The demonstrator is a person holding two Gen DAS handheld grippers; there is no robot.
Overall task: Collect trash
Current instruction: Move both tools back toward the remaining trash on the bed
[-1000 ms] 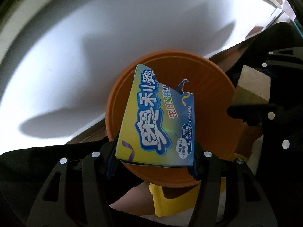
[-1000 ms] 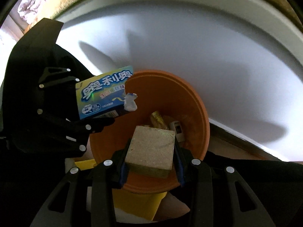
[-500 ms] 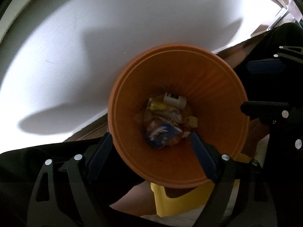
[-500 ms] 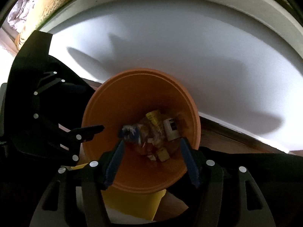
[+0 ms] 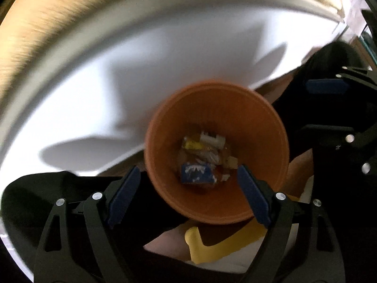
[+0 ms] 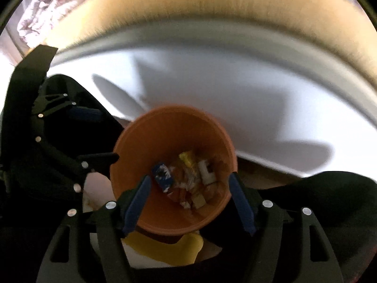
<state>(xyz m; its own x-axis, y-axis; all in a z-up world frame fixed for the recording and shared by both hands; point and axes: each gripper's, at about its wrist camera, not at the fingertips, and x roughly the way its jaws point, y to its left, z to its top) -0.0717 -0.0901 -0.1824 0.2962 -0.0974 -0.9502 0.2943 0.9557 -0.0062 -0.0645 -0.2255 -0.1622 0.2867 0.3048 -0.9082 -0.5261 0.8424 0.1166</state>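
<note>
An orange bin (image 5: 259, 127) stands below both grippers and also shows in the right wrist view (image 6: 146, 141). Trash lies at its bottom, with a blue snack box (image 5: 196, 175) on top in the left wrist view and at the left of the pile in the right wrist view (image 6: 162, 175). A white piece (image 6: 206, 171) lies beside it. My left gripper (image 5: 188, 189) is open and empty above the bin. My right gripper (image 6: 188, 197) is open and empty above it too. The right gripper shows at the right of the left wrist view (image 5: 329, 108).
A white wall panel (image 5: 117, 70) with a tan band (image 5: 59, 23) above it rises behind the bin. A yellow object (image 5: 212, 243) lies under the bin's near side, also in the right wrist view (image 6: 169, 247). Crumpled cloth (image 6: 44, 7) shows at the far left.
Both grippers opened: the blue snack box and the tan block dropped into the bin. Since then both grippers have risen, so the bin looks smaller and more wall shows.
</note>
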